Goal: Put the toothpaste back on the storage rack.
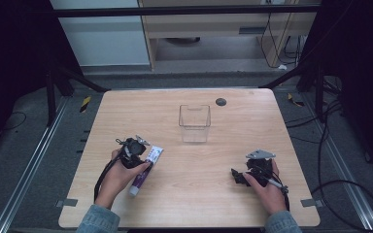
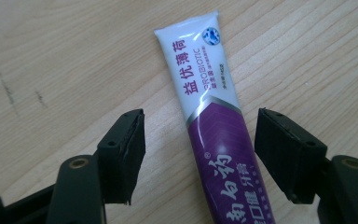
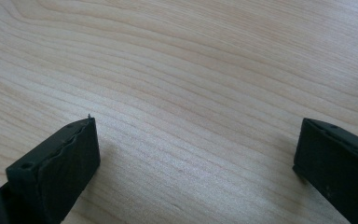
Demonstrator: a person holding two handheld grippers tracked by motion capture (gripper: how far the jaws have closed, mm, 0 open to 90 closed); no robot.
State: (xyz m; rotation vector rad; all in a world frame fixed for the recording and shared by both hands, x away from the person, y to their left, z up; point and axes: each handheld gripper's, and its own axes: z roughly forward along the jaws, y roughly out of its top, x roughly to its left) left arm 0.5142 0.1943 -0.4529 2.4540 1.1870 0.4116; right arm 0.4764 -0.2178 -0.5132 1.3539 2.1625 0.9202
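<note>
A white and purple toothpaste tube (image 1: pixel 145 171) lies flat on the wooden table (image 1: pixel 199 194) at the front left, cap end toward the person. My left gripper (image 1: pixel 141 163) reaches down over it. In the left gripper view the tube (image 2: pixel 216 140) runs between the two jaws of this gripper (image 2: pixel 200 135), with a gap of bare wood on each side, so the pads do not touch it. My right gripper (image 1: pixel 236 176) rests at the front right, pointing left. Its jaws (image 3: pixel 196 140) stand wide apart over bare wood.
A clear, square plastic container (image 1: pixel 194 124) stands upright near the middle of the table toward the back. A small dark round disc (image 1: pixel 221 102) sits behind it near the far edge. Cables lie on the floor to the right.
</note>
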